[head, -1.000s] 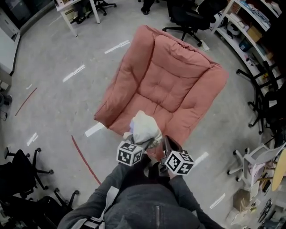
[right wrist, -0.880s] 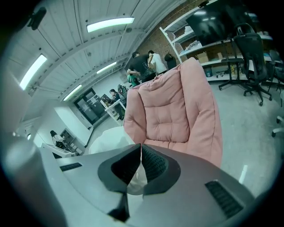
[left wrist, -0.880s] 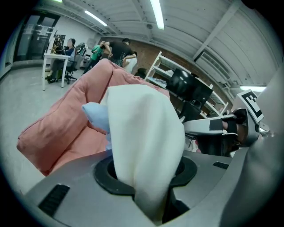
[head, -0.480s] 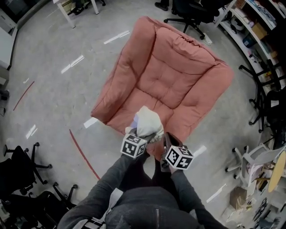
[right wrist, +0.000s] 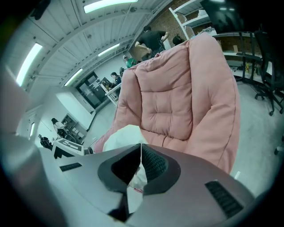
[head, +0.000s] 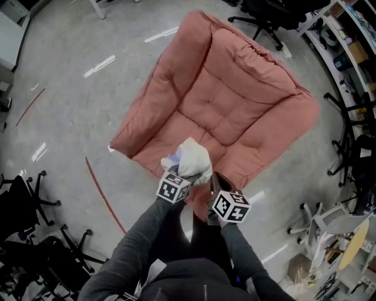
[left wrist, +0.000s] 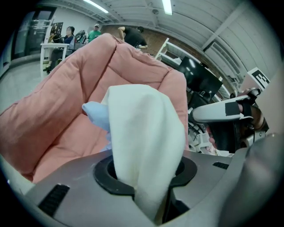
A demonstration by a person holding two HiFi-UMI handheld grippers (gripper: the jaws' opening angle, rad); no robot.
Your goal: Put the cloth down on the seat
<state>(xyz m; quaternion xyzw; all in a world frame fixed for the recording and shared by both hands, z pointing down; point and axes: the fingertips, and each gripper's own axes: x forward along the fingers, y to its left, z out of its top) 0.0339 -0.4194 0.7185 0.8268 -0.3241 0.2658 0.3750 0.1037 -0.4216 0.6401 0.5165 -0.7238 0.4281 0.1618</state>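
Note:
A bunched white cloth with a pale blue patch hangs over the front edge of the pink armchair's seat. My left gripper is shut on it. In the left gripper view the cloth rises out of the jaws and hides part of the seat. My right gripper is just right of the cloth, jaws shut with nothing between them. In the right gripper view its tips meet. The cloth shows behind them on the left, and the cushioned back lies ahead.
Black office chairs stand behind the armchair and at the left. Shelves line the right side. A red line and white tape marks cross the grey floor. People stand far off.
Both grippers have come down and forward with the cloth, closer to the seat's front edge. The left grip on the cloth is unchanged.

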